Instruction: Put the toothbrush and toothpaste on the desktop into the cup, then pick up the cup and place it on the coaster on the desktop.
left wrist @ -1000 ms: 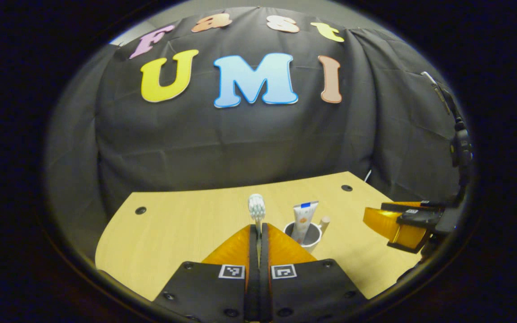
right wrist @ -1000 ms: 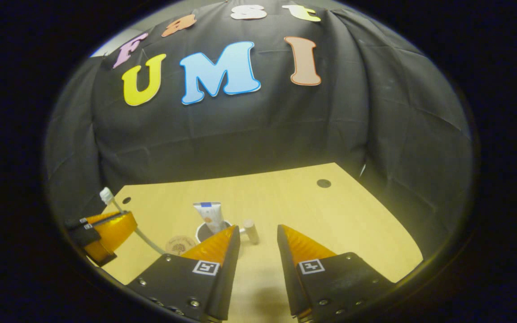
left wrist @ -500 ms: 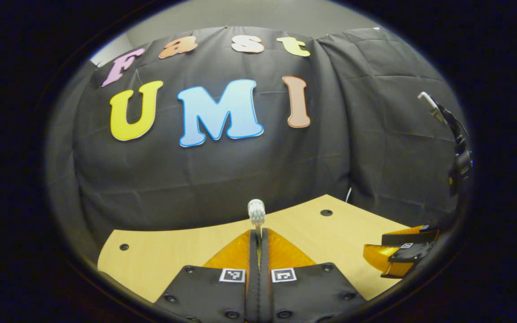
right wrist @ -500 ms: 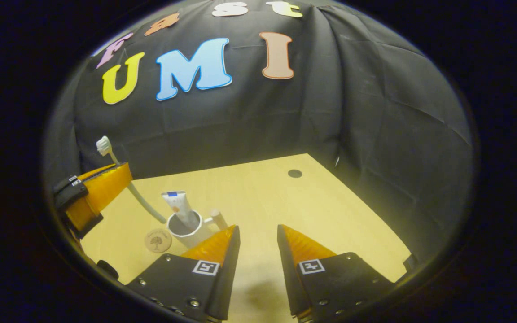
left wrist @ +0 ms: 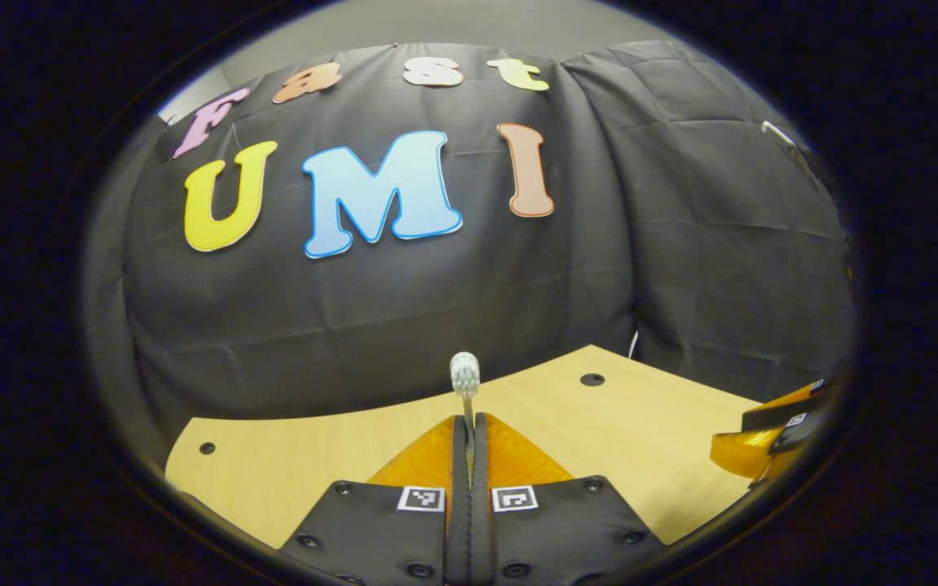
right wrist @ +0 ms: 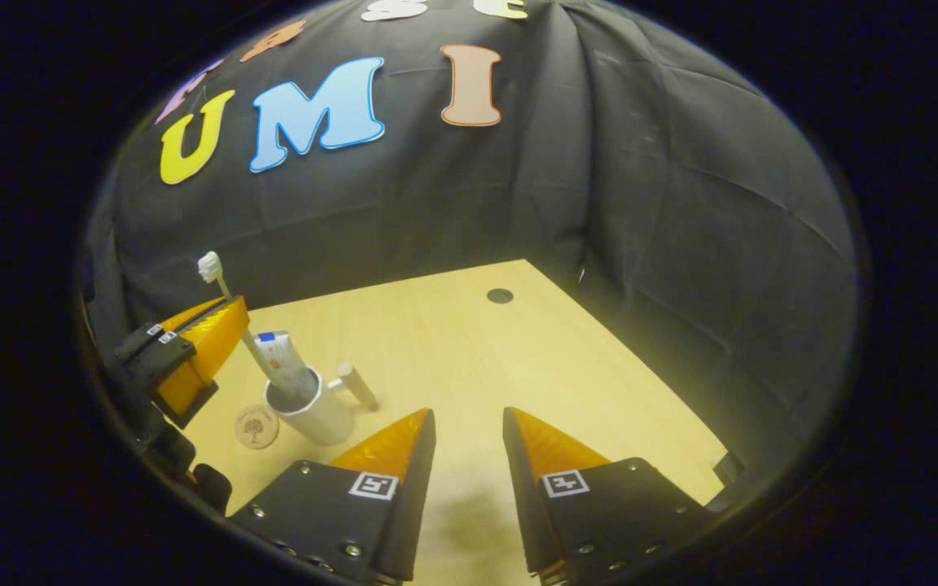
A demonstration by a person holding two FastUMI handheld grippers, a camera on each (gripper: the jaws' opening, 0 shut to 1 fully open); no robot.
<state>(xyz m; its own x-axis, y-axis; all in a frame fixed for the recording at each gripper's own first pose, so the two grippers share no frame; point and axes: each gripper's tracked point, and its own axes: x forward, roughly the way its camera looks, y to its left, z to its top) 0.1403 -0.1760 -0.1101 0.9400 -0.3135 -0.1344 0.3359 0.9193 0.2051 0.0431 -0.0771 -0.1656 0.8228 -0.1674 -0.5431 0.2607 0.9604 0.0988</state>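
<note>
In the right gripper view a white cup (right wrist: 314,411) with a wooden handle (right wrist: 355,385) stands on the wooden table (right wrist: 518,350). The toothpaste tube (right wrist: 276,348) stands upright in it. My left gripper (right wrist: 229,313) is shut on the toothbrush (right wrist: 229,305), just left of and above the cup. The brush slants with its bristle head up, and its lower end reaches into the cup's mouth. In the left gripper view the toothbrush head (left wrist: 466,373) sticks up beyond my left gripper (left wrist: 469,419). My right gripper (right wrist: 467,417) hovers open to the right of the cup, holding nothing.
A round wooden coaster (right wrist: 256,426) lies on the table just left of the cup. The table (left wrist: 314,456) has dark round holes (right wrist: 500,295) near its far edge. My right gripper (left wrist: 770,431) shows at the right rim of the left gripper view.
My left gripper has carried the toothbrush rightward to the cup, and its lower end now sits in the cup's mouth. My right gripper has drawn away to the right, still open.
</note>
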